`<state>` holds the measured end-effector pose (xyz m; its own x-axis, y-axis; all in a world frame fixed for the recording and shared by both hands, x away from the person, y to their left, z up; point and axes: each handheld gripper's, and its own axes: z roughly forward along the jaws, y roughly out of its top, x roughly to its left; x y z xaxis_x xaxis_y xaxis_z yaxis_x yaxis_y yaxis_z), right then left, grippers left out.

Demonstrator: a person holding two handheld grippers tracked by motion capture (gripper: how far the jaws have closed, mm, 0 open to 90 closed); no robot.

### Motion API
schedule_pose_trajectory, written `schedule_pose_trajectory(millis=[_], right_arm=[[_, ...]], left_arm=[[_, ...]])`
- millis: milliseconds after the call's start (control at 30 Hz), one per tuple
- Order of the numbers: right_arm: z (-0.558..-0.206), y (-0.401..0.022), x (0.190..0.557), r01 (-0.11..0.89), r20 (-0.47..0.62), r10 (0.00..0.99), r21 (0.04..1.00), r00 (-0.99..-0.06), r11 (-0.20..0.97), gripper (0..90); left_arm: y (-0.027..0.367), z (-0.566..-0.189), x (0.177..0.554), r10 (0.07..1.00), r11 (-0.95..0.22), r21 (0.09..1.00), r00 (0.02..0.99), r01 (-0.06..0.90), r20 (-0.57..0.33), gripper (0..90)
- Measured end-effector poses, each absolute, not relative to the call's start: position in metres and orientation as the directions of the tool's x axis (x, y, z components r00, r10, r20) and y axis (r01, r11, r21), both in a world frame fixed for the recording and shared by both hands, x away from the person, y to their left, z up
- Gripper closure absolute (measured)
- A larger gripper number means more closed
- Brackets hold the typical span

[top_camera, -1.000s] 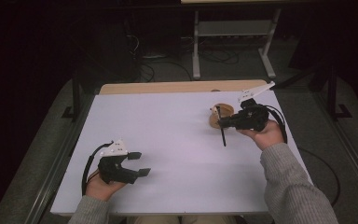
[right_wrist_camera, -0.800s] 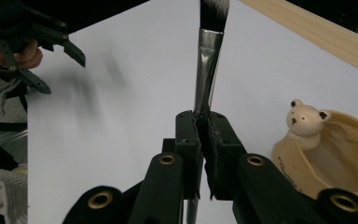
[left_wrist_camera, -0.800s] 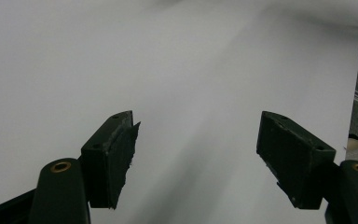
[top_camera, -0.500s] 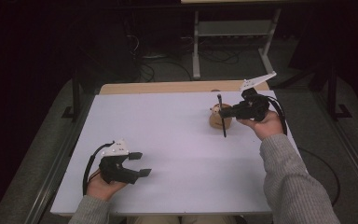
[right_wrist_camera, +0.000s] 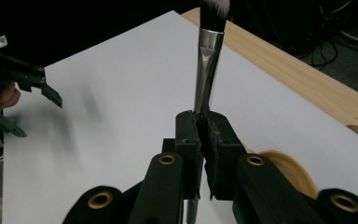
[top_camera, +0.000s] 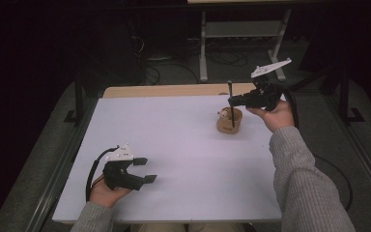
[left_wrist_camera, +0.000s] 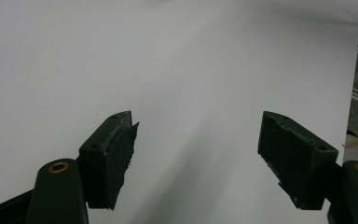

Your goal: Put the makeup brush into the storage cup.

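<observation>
My right gripper (top_camera: 234,101) is shut on a thin black brush (top_camera: 231,92), held nearly upright above a small round wooden holder (top_camera: 229,123) at the table's far right. In the right gripper view the jaws are pressed together on the brush (right_wrist_camera: 208,60) just below its silver ferrule, with the bristles pointing up. The wooden holder (right_wrist_camera: 286,169) lies just behind the jaws. My left gripper (top_camera: 144,170) rests at the near left on the white table top (top_camera: 183,145). The left gripper (left_wrist_camera: 198,128) is open, with only bare table between its fingers.
A strip of bare wood (top_camera: 174,90) runs along the table's far edge. Beyond it stand a metal frame (top_camera: 204,48) and cables on the dark floor. A metal rail (top_camera: 63,169) lines the table's left side. The left gripper (right_wrist_camera: 18,84) also appears far off in the right gripper view.
The right hand has risen and moved toward the far right, carrying the brush. The brush has swung from a slant to nearly upright over the holder. The left hand has stayed put.
</observation>
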<state>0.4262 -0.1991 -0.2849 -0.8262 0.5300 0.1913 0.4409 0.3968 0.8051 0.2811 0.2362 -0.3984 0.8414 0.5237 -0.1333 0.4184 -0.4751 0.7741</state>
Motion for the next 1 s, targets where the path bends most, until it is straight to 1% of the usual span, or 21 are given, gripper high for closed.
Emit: schedule_pose_trajectory(millis=[300,567,767,1000], right_arm=[[-0.275,-0.197,0.441,0.441,0.18,0.553,0.811,-0.814,0.385,83.4],[-0.27,-0.201,0.453,0.449,0.181,0.588,0.822,-0.788,0.349,83.4],[-0.277,-0.204,0.462,0.473,0.182,0.637,0.82,-0.749,0.322,83.4],[-0.287,-0.205,0.472,0.497,0.184,0.665,0.808,-0.724,0.317,83.4]], left_arm=[[0.239,-0.399,0.282,0.526,-0.472,0.775,0.84,0.42,-0.135,26.1],[0.24,-0.398,0.282,0.528,-0.468,0.776,0.838,0.423,-0.138,25.8],[0.24,-0.399,0.284,0.527,-0.464,0.777,0.837,0.426,-0.144,25.9],[0.24,-0.399,0.284,0.527,-0.464,0.778,0.838,0.424,-0.143,25.9]])
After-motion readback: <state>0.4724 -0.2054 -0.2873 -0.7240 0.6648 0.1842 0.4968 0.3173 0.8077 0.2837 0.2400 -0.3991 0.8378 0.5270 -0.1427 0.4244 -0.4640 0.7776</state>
